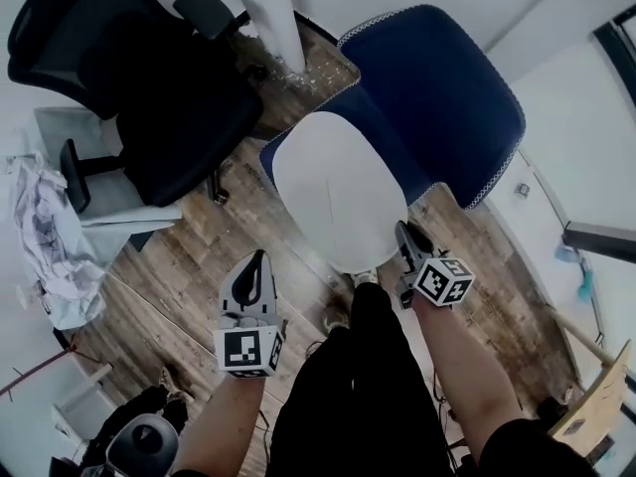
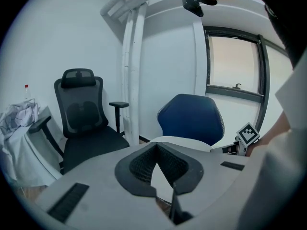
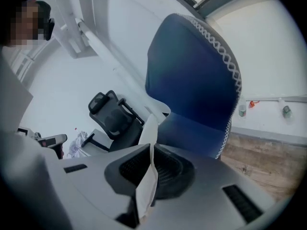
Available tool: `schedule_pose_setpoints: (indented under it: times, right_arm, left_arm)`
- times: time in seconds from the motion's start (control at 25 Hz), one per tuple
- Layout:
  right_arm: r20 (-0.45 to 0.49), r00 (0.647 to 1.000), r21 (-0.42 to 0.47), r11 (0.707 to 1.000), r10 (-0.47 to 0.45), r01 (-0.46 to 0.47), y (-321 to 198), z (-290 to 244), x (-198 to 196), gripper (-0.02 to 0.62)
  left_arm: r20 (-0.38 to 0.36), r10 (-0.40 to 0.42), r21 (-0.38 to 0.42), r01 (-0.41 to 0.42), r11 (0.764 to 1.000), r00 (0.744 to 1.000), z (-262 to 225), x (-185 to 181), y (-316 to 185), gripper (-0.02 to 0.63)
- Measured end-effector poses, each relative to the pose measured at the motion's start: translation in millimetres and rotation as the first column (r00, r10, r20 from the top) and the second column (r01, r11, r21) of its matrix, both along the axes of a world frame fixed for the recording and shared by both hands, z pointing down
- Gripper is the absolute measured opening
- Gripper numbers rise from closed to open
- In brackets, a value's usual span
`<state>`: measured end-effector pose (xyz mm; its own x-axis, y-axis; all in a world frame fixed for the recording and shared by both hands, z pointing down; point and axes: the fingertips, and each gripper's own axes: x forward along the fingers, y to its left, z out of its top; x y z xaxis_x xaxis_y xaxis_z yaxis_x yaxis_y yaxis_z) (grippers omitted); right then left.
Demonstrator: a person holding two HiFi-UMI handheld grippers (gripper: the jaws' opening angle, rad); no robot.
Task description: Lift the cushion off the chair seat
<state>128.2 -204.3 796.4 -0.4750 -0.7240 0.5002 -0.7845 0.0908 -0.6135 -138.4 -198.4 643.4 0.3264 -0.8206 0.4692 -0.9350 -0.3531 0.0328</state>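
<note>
A white oval cushion (image 1: 338,192) lies tilted over the seat of the blue chair (image 1: 437,97). My right gripper (image 1: 405,235) is at the cushion's near right edge and is shut on it. In the right gripper view a white fold of the cushion (image 3: 148,133) runs between the pads of the right gripper (image 3: 149,159), with the blue chair (image 3: 192,80) behind. My left gripper (image 1: 260,258) hangs to the left of the cushion, with bare floor between them. In its own view the left gripper (image 2: 156,147) has its tips meeting, and the cushion (image 2: 184,143) shows just beyond.
A black office chair (image 1: 149,87) stands at the left, beside a white column (image 1: 273,13). Crumpled white cloth (image 1: 45,227) lies on a low unit at the far left. A wooden chair (image 1: 596,405) is at the bottom right. The person's dark-clad legs (image 1: 348,386) are below the cushion.
</note>
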Motion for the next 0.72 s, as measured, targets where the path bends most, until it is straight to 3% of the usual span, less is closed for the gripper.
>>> schedule_pose_setpoints:
  times: [0.28, 0.48, 0.72]
  right_arm:
    - [-0.030, 0.999, 0.031, 0.999, -0.030, 0.030, -8.4, -57.5, -16.0, 0.031]
    - [-0.034, 0.998, 0.045, 0.998, -0.044, 0.045, -12.1, -89.7, -27.3, 0.031]
    - [-0.060, 0.996, 0.070, 0.995, -0.067, 0.071, -20.2, -123.2, -37.4, 0.029]
  left_arm:
    - [-0.010, 0.045, 0.017, -0.045, 0.999, 0.999, -43.3, 7.1, 10.5, 0.005]
    - [0.057, 0.119, 0.063, -0.122, 0.991, 0.991, -73.3, 10.9, 19.3, 0.005]
    - [0.070, 0.082, 0.079, -0.087, 0.993, 0.994, -95.7, -14.9, 21.3, 0.005]
